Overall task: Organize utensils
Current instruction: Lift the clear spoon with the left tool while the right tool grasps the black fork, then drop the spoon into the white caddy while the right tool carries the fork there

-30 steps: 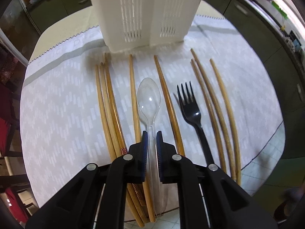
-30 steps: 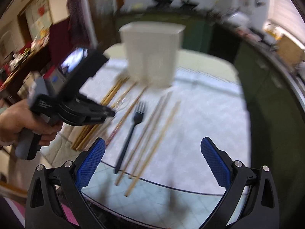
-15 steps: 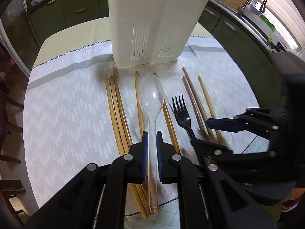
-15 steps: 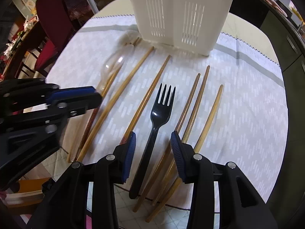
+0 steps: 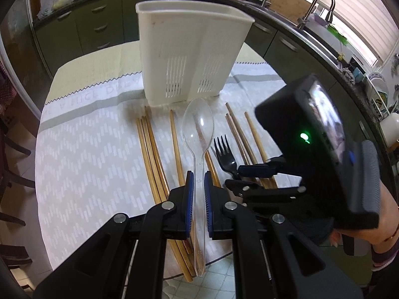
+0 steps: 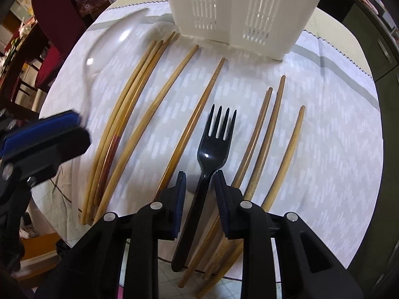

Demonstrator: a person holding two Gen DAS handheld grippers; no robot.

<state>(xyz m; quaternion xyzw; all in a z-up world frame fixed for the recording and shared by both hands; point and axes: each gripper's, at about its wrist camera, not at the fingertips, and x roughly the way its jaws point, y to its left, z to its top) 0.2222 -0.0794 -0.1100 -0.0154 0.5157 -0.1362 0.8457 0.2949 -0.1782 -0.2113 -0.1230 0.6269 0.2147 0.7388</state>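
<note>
Left tool (image 5: 198, 184) clenched on clear spoon (image 5: 198, 129); right tool (image 6: 199, 186) closing astride black fork (image 6: 212, 149), near table edge (image 6: 359, 256).

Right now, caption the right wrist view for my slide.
Right gripper closing around black fork among chopsticks.

Spoon (image 5: 198, 134) higher, right jaws narrower round fork (image 6: 214, 147)

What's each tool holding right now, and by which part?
Left tool: shut on the clear spoon, gripped on its handle. Right tool: closing around the black fork at its neck, pads not yet touching, so nothing held.
</note>
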